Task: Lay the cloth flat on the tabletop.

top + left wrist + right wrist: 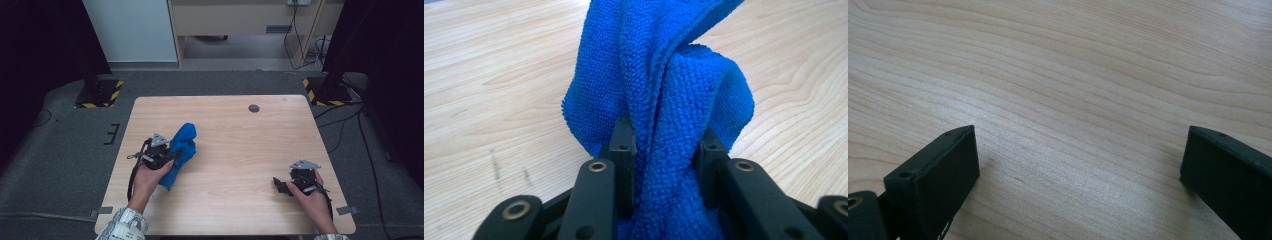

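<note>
- The left gripper (172,156) sits at the table's left side, held in the person's left hand (148,176), with its grey plate on top.
- Its jaws are clamped on a blue cloth (181,149); in the left gripper view the cloth (659,100) bunches between the two black jaws, which press its folds from both sides.
- From the grip the cloth rises in a twisted, upright fold in that view, with its hemmed edge running down the middle.
- In the high view the cloth is gathered in a loose heap beside the gripper: one end points away from the person, the other hangs towards the hand.
- Whether the cloth's lower end touches the table (240,150) I cannot tell.
- The right gripper (281,185) lies low at the table's right side near the front edge, in the person's right hand (312,197), well apart from the cloth.
- Its jaws stand wide with nothing between them; the right gripper view shows bare wood (1073,100) in the gap.
- A small dark round spot (254,108) lies on the table near the far edge, away from both grippers.
- A patterned sleeve (122,227) shows on the left forearm at the bottom edge.
</note>
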`<state>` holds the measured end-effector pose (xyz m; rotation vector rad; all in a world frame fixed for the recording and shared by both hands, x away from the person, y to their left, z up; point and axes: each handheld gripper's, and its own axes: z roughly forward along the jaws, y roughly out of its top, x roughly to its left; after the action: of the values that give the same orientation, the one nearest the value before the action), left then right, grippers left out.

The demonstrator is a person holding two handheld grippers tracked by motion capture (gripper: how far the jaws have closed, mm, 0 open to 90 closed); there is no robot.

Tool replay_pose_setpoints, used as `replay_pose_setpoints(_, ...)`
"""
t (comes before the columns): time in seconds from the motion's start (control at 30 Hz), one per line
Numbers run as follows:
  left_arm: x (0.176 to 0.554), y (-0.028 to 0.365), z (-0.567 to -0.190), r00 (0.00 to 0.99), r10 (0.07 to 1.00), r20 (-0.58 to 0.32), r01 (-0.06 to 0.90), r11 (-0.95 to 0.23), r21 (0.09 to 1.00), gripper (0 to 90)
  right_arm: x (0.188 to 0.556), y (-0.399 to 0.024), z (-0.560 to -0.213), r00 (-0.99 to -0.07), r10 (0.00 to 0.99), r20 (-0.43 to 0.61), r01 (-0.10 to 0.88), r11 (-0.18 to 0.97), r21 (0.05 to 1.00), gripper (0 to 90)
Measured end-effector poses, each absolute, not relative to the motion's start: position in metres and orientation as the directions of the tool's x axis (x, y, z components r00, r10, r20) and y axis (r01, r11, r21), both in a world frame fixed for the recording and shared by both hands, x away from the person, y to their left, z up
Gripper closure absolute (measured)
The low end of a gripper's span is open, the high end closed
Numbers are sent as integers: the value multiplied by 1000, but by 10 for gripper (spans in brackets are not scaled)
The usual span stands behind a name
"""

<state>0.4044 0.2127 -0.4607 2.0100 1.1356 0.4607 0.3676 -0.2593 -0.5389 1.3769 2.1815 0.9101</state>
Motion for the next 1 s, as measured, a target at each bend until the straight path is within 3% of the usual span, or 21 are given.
replay_pose_setpoints(1.0,409,101,-478,668,743,-45,533,-435,725,679,368,-259,-539,-433,901,6,639,302,708,23)
